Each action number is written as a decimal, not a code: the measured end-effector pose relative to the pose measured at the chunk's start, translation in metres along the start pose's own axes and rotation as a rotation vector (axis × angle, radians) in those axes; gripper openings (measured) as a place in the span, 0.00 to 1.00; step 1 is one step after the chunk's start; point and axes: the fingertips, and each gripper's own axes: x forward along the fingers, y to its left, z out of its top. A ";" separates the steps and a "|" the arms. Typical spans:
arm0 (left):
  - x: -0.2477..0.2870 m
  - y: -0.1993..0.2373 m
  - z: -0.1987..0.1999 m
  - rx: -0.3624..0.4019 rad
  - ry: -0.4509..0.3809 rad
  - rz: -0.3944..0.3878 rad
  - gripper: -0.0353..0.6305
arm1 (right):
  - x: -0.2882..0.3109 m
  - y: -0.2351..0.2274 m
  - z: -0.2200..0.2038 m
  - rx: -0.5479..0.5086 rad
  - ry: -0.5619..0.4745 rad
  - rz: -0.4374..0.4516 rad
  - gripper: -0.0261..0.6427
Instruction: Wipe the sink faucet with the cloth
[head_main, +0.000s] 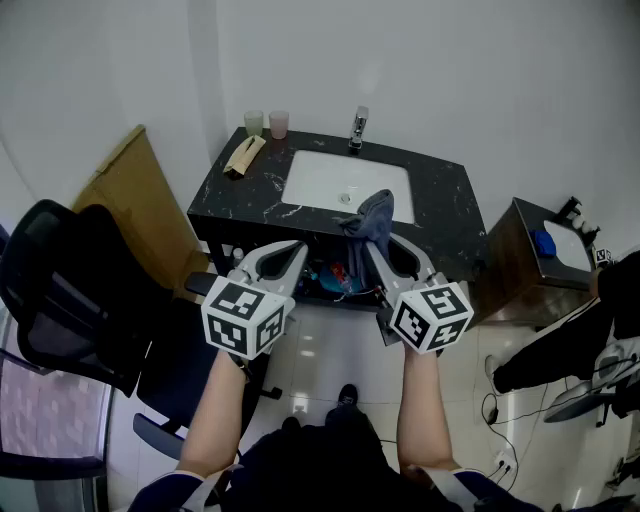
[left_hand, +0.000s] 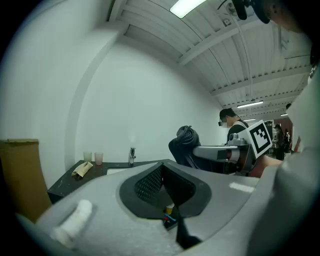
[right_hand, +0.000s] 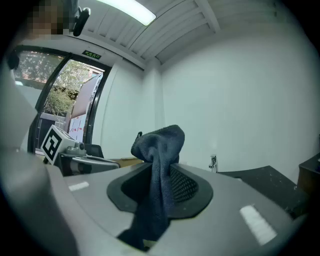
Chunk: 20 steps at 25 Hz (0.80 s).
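Upper centre, faucet (head_main: 357, 128) lies straight ahead of our right gripper (head_main: 377, 243), nearer, pinching the cloth (head_main: 372, 212); our left gripper (head_main: 299, 248) is closed, empty.

Head view steeply down; gripper views level, sharing faucet (head_main: 358, 128).

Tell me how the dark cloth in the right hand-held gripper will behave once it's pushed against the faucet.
The cloth is probably floppy: it bunches up at the right hand-held gripper and droops limp. It looks light and soft, so it should mould round the faucet rather than scrape it.
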 end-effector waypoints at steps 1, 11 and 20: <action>0.009 -0.001 -0.001 -0.001 0.004 0.002 0.05 | 0.001 -0.009 -0.001 0.003 0.000 0.001 0.19; 0.109 -0.004 0.003 0.013 0.047 0.052 0.06 | 0.025 -0.117 0.008 0.043 -0.031 0.029 0.19; 0.181 0.004 -0.008 -0.018 0.099 0.139 0.05 | 0.057 -0.186 -0.010 0.061 0.045 0.089 0.19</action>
